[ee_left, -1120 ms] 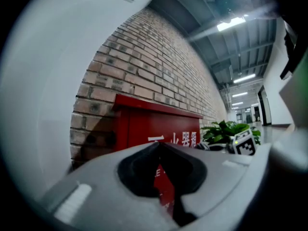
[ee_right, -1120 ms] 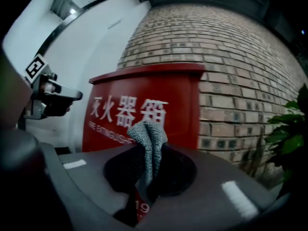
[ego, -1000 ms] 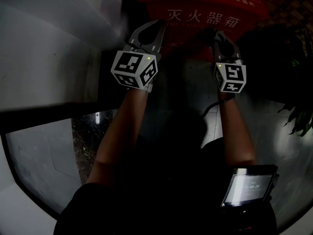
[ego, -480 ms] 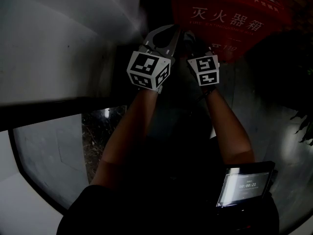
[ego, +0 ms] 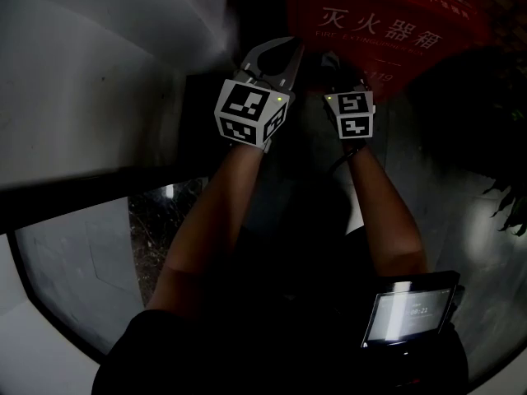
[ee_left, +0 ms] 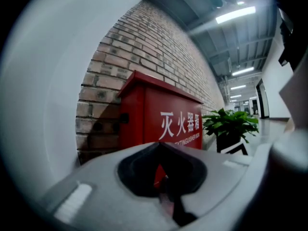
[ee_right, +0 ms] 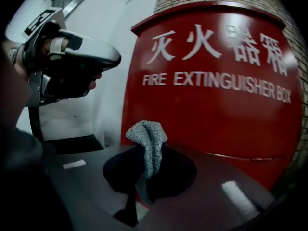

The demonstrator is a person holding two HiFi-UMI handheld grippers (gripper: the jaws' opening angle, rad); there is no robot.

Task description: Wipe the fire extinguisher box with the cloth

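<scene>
The red fire extinguisher box (ego: 387, 23) with white lettering stands ahead against a brick wall; it fills the right gripper view (ee_right: 216, 95) and shows in the left gripper view (ee_left: 163, 119). My right gripper (ee_right: 147, 150) is shut on a grey knitted cloth (ee_right: 149, 138), whose bunched end sticks up in front of the box's lower left front, a short way off it. In the head view the right gripper (ego: 336, 62) is just below the box. The left gripper (ego: 278, 54) (ee_left: 161, 146) hovers beside it to the left, shut with nothing in it.
A potted green plant (ee_left: 231, 124) stands right of the box, its leaves at the head view's edge (ego: 510, 204). A brick wall (ee_left: 144, 47) is behind the box. A white wall (ego: 99, 56) rises on the left. A lit screen (ego: 408, 313) hangs at the person's waist.
The right gripper with the cloth has moved left along the box's front and now sits close beside the left gripper. The left gripper has barely shifted.
</scene>
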